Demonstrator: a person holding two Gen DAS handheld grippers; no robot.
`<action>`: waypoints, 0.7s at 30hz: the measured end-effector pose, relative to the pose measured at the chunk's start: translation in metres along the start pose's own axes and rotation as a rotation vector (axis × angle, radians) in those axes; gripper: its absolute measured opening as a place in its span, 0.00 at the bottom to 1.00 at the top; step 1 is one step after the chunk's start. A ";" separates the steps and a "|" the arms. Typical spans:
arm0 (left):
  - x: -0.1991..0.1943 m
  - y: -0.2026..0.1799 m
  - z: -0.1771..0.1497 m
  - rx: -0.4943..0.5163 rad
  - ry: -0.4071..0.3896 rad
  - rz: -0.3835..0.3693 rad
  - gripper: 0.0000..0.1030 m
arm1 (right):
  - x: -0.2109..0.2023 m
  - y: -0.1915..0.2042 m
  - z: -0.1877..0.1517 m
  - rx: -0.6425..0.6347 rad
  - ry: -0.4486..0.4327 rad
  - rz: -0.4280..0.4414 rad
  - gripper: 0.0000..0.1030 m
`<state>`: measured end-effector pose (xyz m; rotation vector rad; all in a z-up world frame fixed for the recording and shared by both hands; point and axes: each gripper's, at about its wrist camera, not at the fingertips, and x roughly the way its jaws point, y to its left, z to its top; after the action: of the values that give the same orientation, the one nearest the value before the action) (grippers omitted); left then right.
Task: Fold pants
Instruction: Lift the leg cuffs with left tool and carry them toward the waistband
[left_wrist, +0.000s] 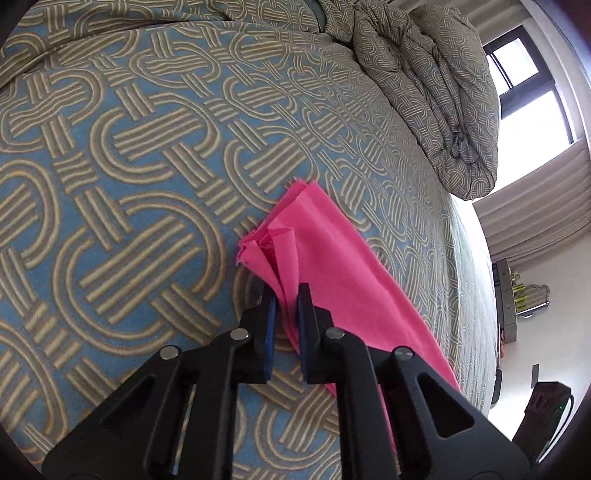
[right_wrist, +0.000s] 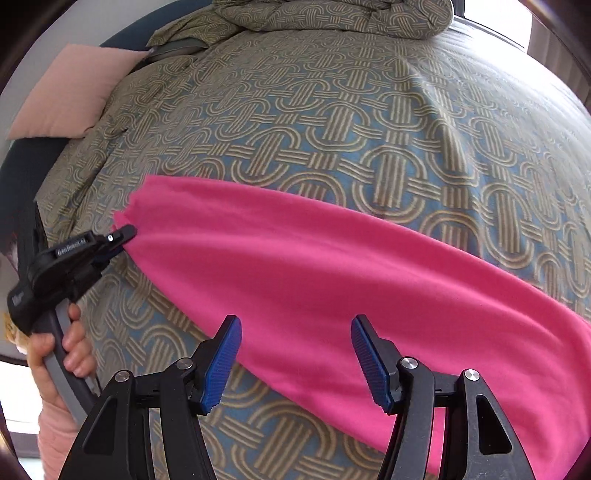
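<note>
The pink pants lie as a long folded strip across the patterned bedspread. In the left wrist view the pants' end shows layered cuffs. My left gripper is shut on the near edge of that end; it also shows in the right wrist view, pinching the strip's left tip. My right gripper is open, its blue pads spread over the near edge of the pants' middle, holding nothing.
A bunched duvet in the same pattern lies at the far side of the bed. A pink pillow sits at the bed's left corner. The bed's edge drops to the floor on the right, with a window and curtains beyond.
</note>
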<state>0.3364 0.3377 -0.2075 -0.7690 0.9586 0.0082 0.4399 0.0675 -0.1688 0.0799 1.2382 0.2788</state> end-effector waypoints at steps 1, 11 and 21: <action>0.000 0.000 0.000 0.001 -0.001 0.000 0.11 | 0.003 0.000 0.006 0.032 0.003 0.027 0.61; -0.008 -0.004 0.001 0.060 -0.032 -0.008 0.11 | 0.023 0.021 0.046 0.164 -0.002 0.137 0.61; 0.000 0.010 0.005 -0.037 -0.056 -0.102 0.42 | 0.027 0.027 0.043 0.122 0.017 0.102 0.61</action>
<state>0.3370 0.3482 -0.2121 -0.8467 0.8678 -0.0414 0.4836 0.1042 -0.1743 0.2474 1.2696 0.2927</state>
